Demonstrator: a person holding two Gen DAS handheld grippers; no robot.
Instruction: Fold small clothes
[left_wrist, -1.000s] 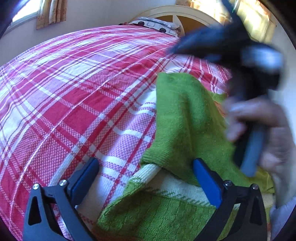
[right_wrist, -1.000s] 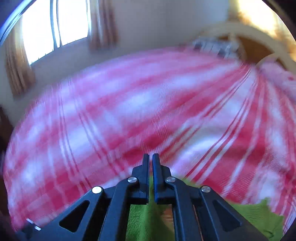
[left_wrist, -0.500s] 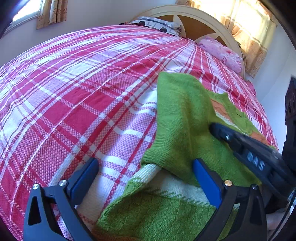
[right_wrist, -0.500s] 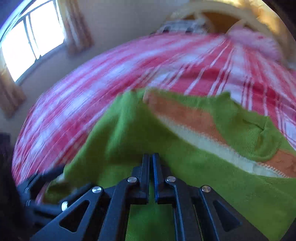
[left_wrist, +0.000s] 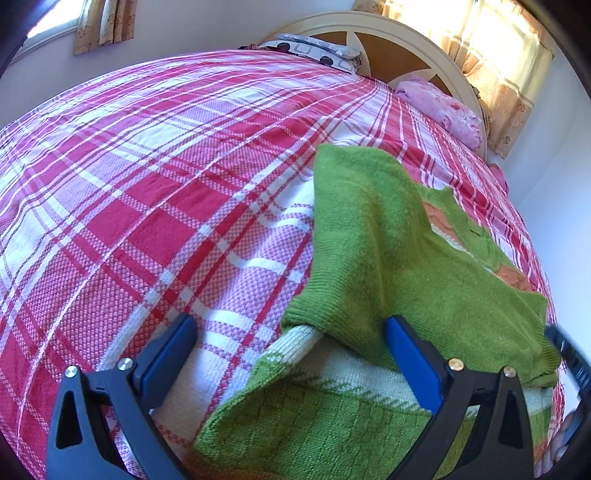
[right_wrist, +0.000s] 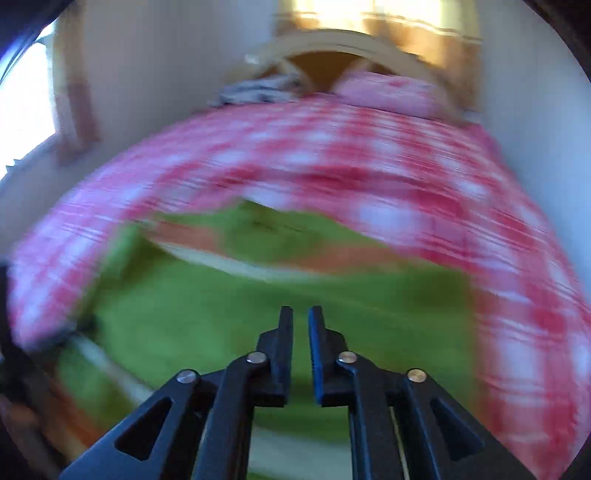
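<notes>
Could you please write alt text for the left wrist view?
A green knitted sweater, one sleeve folded across its body, lies on a red-and-white plaid bedspread. The left hand-held gripper is open in the foreground, blue pads either side of the sleeve cuff.

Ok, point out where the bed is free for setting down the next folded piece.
The free patch is the plaid bedspread, bordered by the green sweater on its right and the patterned pillow at the headboard. It is crowded on the right: the sweater covers that side, up toward the pink pillow.
</notes>
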